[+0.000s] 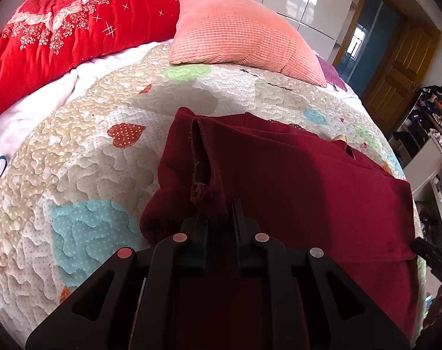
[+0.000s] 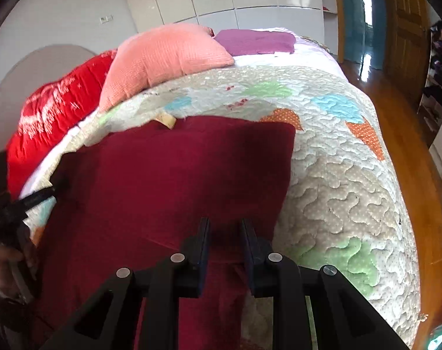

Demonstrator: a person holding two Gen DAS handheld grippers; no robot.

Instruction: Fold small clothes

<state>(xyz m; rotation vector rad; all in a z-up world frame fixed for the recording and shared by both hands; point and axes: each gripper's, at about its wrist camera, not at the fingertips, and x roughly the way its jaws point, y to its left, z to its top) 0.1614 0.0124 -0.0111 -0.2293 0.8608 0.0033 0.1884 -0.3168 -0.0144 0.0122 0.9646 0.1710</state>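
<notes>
Your left claw (image 1: 218,208) grips the maroon garment (image 1: 293,175) on the bed (image 1: 83,157); your right claw (image 2: 225,227) pinches its hem.

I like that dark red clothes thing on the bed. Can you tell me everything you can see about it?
The dark red garment looks soft and fuzzy, like fleece. It lies partly folded on the patchwork quilt, and its near part hangs toward the cameras. A small pale tag shows at its far edge. The left gripper pinches a bunched, frayed-looking seam. The right gripper has cloth between its jaws at the near right.
</notes>
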